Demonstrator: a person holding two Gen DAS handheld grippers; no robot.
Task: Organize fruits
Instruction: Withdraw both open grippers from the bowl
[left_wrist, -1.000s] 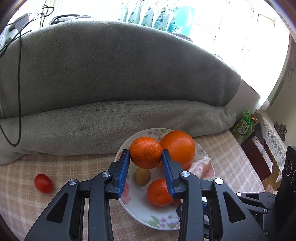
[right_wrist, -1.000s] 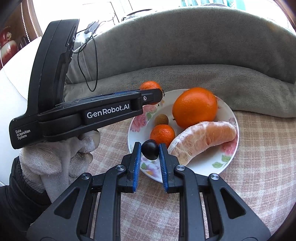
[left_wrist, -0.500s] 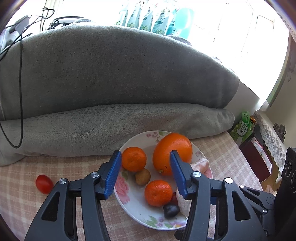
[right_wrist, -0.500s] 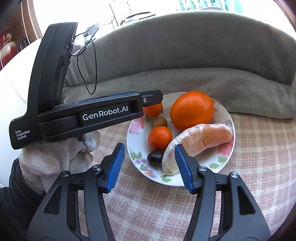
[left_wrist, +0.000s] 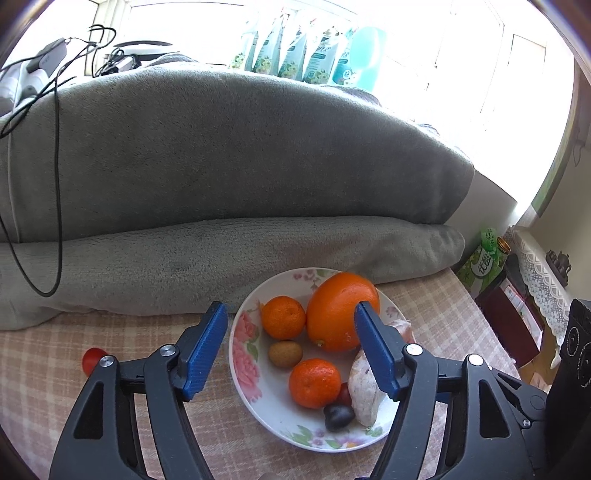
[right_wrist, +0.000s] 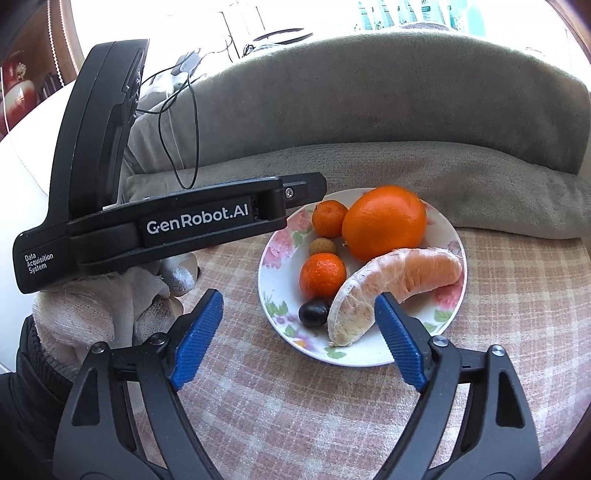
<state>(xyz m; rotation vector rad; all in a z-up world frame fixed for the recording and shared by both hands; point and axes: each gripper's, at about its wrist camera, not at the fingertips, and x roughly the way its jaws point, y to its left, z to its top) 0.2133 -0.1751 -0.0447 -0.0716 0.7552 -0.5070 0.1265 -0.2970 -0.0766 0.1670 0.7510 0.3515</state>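
Red tomato (left_wrist: 92, 359) shows only from the left tool (left_wrist: 291, 349); both tools, right tool (right_wrist: 297, 334) included, just opened, empty.

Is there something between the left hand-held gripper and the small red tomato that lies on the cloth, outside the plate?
Nothing visible blocks it. The small red tomato lies alone on the checked cloth, left of the plate, just beside the open, empty left hand-held gripper. Only bare cloth lies around the tomato.

home: blanket-draped sofa (left_wrist: 229, 155), checked tablecloth (right_wrist: 295, 424)
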